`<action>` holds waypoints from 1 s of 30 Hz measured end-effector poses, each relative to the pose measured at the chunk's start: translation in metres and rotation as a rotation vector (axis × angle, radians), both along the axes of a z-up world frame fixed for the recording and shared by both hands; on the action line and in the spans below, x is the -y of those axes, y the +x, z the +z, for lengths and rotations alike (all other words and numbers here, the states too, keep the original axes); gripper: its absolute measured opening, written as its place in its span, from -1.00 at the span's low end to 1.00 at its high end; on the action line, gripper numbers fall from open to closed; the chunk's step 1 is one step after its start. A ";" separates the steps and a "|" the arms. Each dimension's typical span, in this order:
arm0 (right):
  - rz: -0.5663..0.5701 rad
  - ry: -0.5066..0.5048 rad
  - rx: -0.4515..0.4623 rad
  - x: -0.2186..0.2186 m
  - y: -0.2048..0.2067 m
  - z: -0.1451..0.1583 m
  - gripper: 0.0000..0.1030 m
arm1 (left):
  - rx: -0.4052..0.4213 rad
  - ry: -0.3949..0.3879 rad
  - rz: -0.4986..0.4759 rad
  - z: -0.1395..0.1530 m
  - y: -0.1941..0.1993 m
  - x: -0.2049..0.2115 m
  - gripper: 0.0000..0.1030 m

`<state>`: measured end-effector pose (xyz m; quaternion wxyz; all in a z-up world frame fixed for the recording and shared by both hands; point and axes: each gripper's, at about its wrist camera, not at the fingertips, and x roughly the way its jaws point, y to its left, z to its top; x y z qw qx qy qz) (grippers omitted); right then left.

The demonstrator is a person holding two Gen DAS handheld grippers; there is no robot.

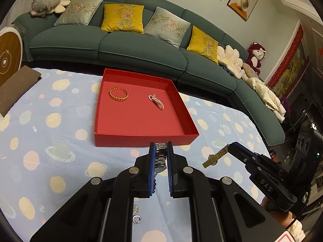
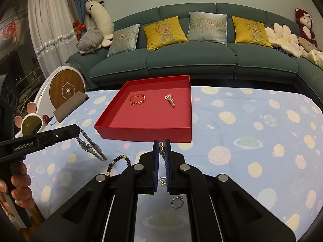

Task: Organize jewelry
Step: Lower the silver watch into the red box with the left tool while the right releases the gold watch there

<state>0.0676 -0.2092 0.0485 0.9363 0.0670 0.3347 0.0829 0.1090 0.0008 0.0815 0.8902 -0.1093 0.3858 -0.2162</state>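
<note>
1. "DAS" is printed on the side of the right gripper as the left wrist view shows it; "GenRobot.AI" is printed on the left gripper as the right wrist view shows it.
2. The left gripper is clenched on a silver watch, its steel band standing between the blue pads just before the near wall of the red box.
3. The right gripper pinches a gold watch by one end of its strap; the watch hangs above the cloth.
4. The red box, open-topped, holds a gold bangle towards its left and a pink bead bracelet towards its right, well apart.
5. On the blue tablecloth with planet prints lie a dark bead bracelet, a silver ring and a small hoop.
6. Behind stands a teal sofa with yellow and grey cushions and plush toys.
</note>
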 end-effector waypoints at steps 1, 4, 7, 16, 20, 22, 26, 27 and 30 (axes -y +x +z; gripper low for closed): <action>0.001 0.000 0.007 -0.001 0.002 0.003 -0.91 | 0.012 0.005 0.005 0.004 0.003 0.000 -0.84; 0.002 0.000 0.029 -0.004 0.009 0.015 -0.91 | 0.029 0.006 0.024 0.013 0.014 -0.001 -0.84; 0.006 -0.007 0.044 -0.008 0.022 0.026 -0.91 | 0.044 0.013 0.035 0.023 0.032 0.003 -0.84; -0.006 0.024 0.042 -0.005 0.094 0.043 -0.91 | 0.068 0.101 0.074 0.018 0.093 0.015 -0.84; -0.021 0.030 0.014 -0.001 0.124 0.031 -0.91 | 0.054 0.126 0.096 0.003 0.120 0.013 -0.84; -0.026 0.022 0.000 0.000 0.135 0.024 -0.91 | 0.031 0.126 0.108 -0.008 0.135 0.011 -0.84; -0.031 0.003 -0.037 -0.001 0.155 0.005 -0.91 | -0.014 0.128 0.131 -0.029 0.157 0.009 -0.84; -0.028 -0.005 -0.047 -0.002 0.160 0.000 -0.91 | -0.023 0.136 0.137 -0.033 0.160 0.009 -0.84; -0.016 -0.026 -0.084 -0.007 0.172 -0.018 -0.91 | -0.049 0.160 0.148 -0.046 0.167 0.010 -0.84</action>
